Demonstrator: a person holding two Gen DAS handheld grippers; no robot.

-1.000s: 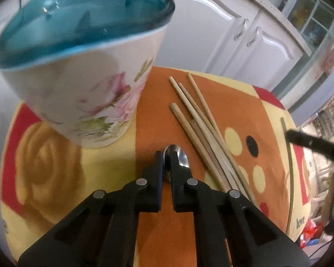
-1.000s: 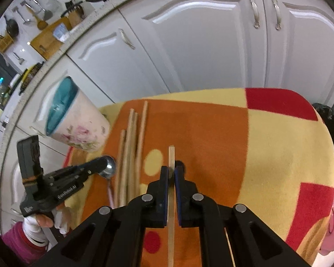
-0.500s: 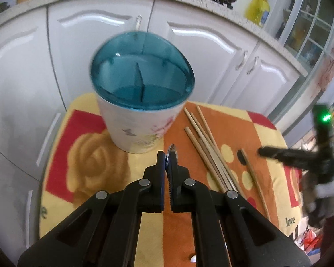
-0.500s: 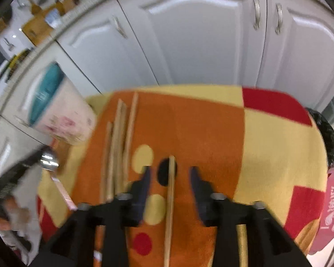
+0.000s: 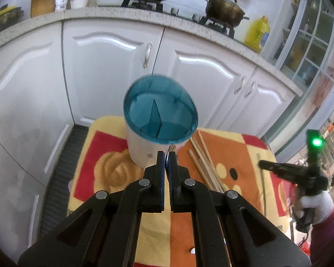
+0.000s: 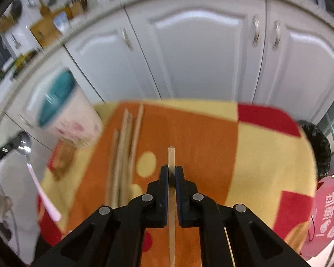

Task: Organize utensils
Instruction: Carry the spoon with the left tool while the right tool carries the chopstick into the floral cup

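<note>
On a small table spread with an orange, yellow and red cloth, the left gripper now sits higher and farther back than a second ago, its jaws pinching a metal spoon edge-on before the white floral utensil holder with a teal divided interior. The right gripper, briefly spread half a second ago, is again clamped on a single pale wooden chopstick. Four loose wooden chopsticks lie between holder and right gripper.
</note>
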